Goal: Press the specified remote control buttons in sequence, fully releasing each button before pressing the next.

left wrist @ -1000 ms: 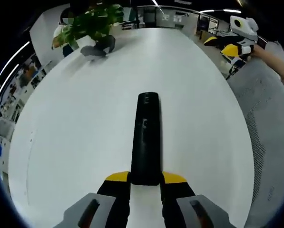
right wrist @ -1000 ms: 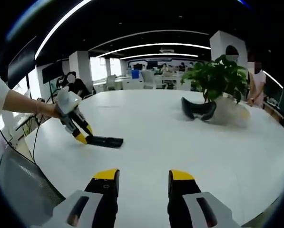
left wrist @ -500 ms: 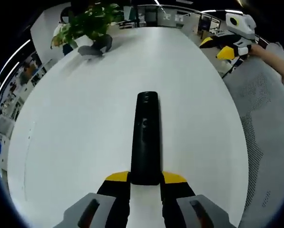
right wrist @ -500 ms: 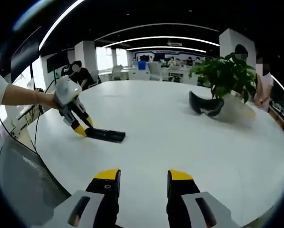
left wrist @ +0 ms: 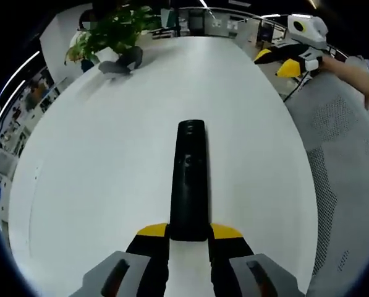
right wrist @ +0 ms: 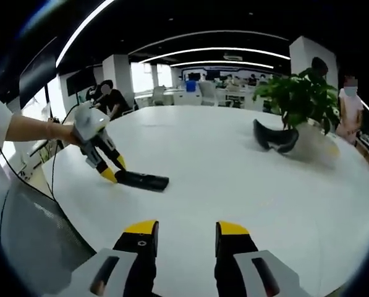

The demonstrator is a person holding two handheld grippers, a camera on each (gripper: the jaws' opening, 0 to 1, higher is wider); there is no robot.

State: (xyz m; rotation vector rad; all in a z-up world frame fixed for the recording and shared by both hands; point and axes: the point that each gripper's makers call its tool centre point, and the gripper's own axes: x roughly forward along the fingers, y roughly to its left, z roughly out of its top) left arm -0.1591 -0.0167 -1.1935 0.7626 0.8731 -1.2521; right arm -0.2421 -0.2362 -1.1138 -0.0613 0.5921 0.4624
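While the black remote control (left wrist: 190,179) lies flat on the white worktop (left wrist: 97,161), the left hand-held gripper (left wrist: 190,231) has its near end clamped between the yellow-tipped jaws, the remote running straight away from the camera. In the right gripper view the same remote (right wrist: 142,180) shows at the left, held at its end by the left hand-held gripper (right wrist: 112,170) in a person's hand (right wrist: 68,133). The right hand-held gripper (right wrist: 186,228) hangs above the worktop with its jaws parted and nothing between them, well apart from the remote. A potted plant (right wrist: 301,99) stands at the far side, with a dark curved object (right wrist: 274,137) just beside it.
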